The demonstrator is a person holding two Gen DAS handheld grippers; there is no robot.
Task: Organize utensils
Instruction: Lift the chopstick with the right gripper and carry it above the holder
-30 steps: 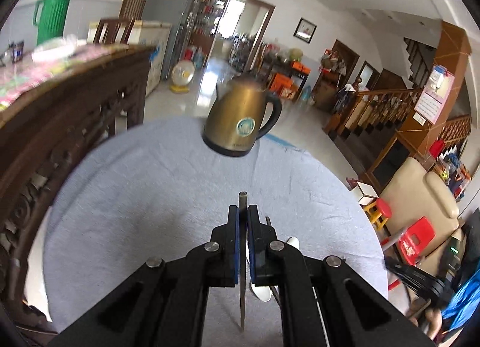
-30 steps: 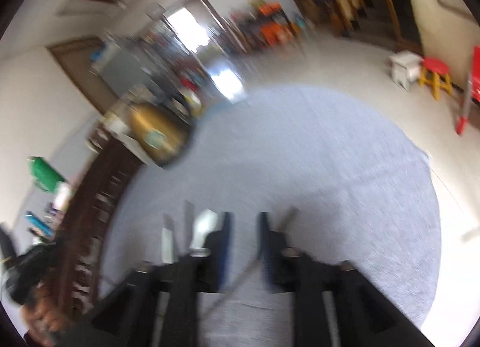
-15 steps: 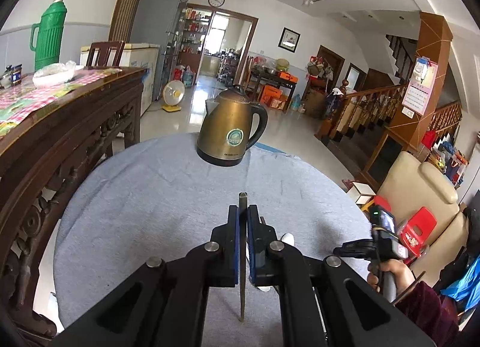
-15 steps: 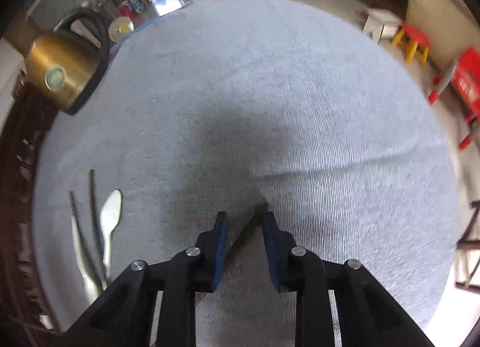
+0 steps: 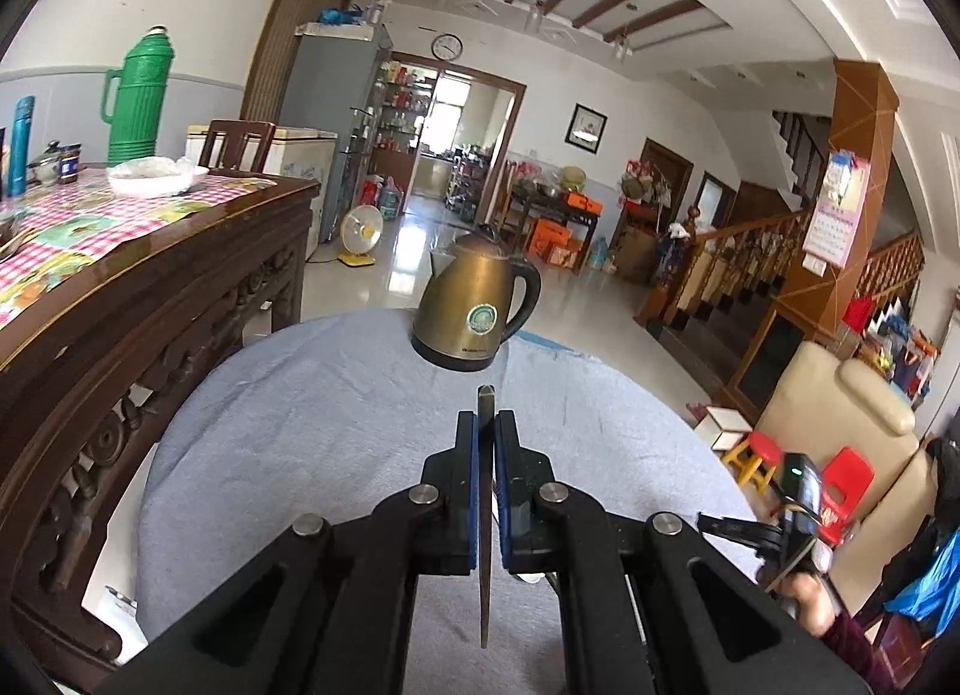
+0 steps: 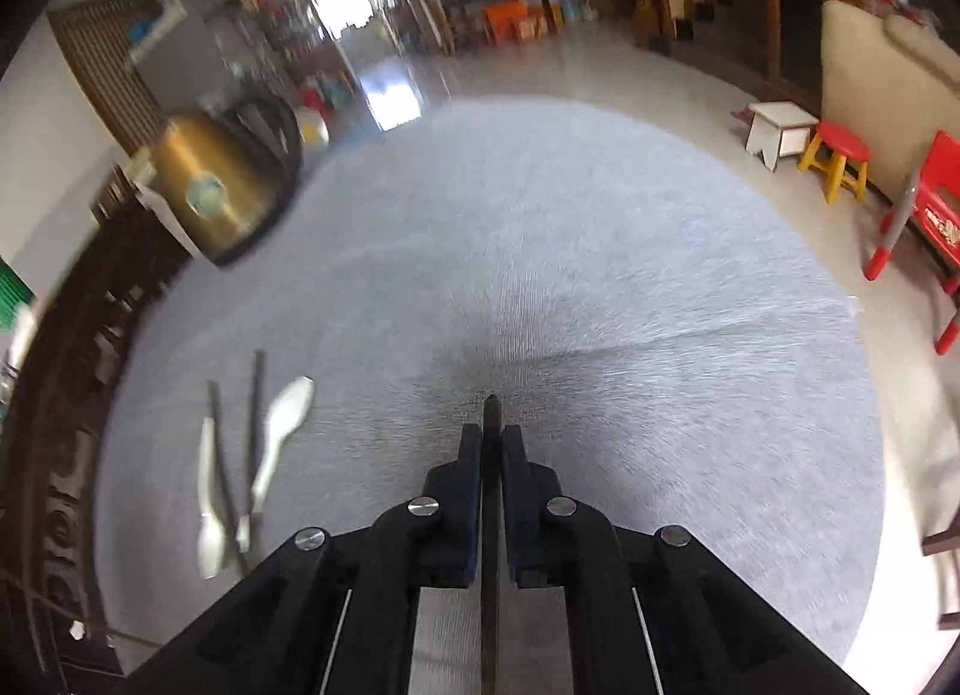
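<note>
Left gripper (image 5: 485, 425): fingers clamped on a thin chopstick (image 5: 485, 515) held above the grey-clothed bench (image 5: 300, 425). Right gripper (image 6: 491, 443): fingers have just closed onto a dark chopstick (image 6: 491, 413). Spoons (image 6: 282, 425) and another chopstick lie on the bench left of it, near a brass kettle (image 5: 474, 311).

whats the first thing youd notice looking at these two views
The brass-coloured kettle at the far edge of the round grey-clothed table. Next, each gripper shut on a thin chopstick: left gripper, right gripper. Spoons lie loose at the table's left.
</note>
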